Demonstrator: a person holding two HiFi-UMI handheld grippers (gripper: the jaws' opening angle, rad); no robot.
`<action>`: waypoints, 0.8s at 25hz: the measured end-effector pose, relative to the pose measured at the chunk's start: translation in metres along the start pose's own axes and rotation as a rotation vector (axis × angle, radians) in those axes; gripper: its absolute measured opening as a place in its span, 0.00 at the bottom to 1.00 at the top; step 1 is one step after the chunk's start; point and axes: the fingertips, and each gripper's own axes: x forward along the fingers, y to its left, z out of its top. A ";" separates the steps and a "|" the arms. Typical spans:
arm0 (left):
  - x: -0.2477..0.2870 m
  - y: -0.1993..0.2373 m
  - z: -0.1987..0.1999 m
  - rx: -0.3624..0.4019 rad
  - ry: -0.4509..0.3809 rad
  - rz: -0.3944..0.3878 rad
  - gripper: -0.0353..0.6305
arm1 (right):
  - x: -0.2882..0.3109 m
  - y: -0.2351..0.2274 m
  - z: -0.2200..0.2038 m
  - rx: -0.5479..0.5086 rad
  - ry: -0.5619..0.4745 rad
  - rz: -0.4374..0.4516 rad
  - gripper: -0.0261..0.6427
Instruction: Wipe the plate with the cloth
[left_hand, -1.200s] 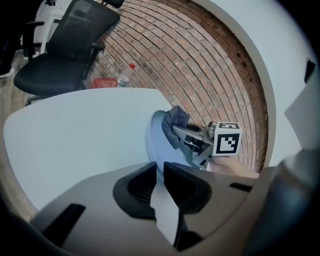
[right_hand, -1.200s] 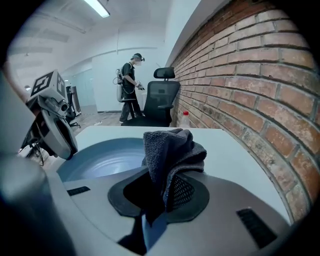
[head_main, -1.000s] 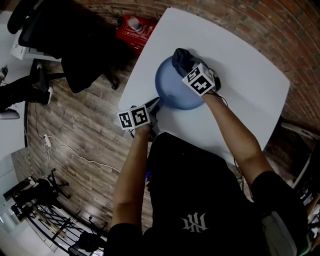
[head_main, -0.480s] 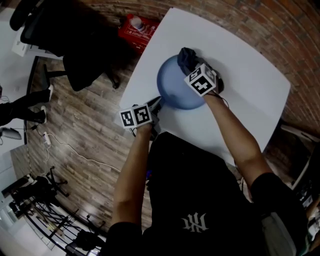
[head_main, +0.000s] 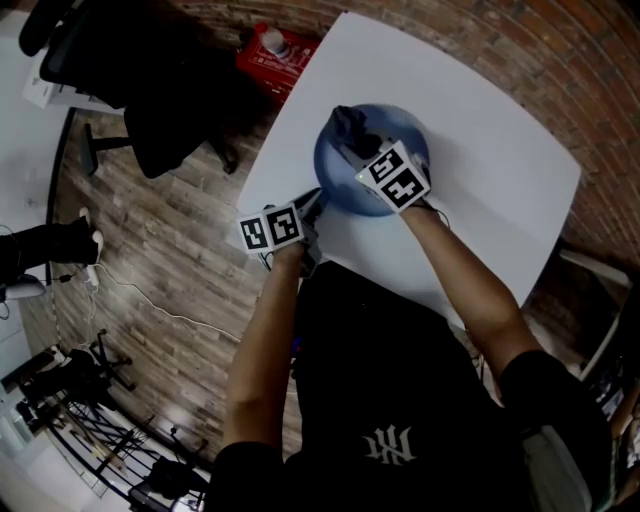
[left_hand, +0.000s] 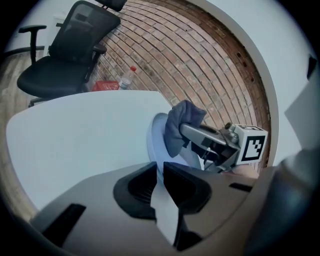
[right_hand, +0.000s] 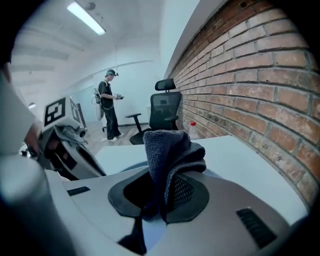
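The white desk (head_main: 500, 130) fills the middle of the head view, one corner by a brick wall (right_hand: 260, 85). A black chair (head_main: 150, 90) stands on the wooden floor to its left.

The blue plate (head_main: 335, 188) lies toward the desk's left edge, close to the person, probably so both arms reach it easily. The left gripper (head_main: 312, 203) comes in from the near-left side. Its fingers are closed on the plate's rim, which looks meant to keep the plate from sliding or turning under the wiping. The right gripper (head_main: 358, 150) reaches over the plate from the near side, its fingers clamped on the dark cloth (head_main: 350, 126). The cloth's bunched end sits over the far-left part of the plate, so the wiping appears to be under way.

The head view gives the layout, but the marker cubes hide both sets of fingers. The left gripper view shows what it cannot: the thin rim pinched between the two pads, with the cloth beyond it on the plate. The right gripper view shows the cloth folded and standing up out of the fingers. It also shows a person (right_hand: 107, 102) standing far back in the room. Whether the cloth presses flat on the plate, no view settles.

A capped bottle (right_hand: 192, 127) stands beyond the desk by the wall.
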 end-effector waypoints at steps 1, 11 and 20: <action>0.000 0.000 0.001 0.000 0.000 0.002 0.12 | 0.002 0.011 0.002 0.026 -0.009 0.036 0.15; -0.001 -0.001 0.001 -0.008 -0.003 0.008 0.12 | 0.028 0.068 -0.024 0.130 0.055 0.174 0.15; -0.002 0.000 0.002 -0.006 -0.018 0.006 0.11 | 0.030 0.051 -0.033 -0.065 0.101 0.112 0.15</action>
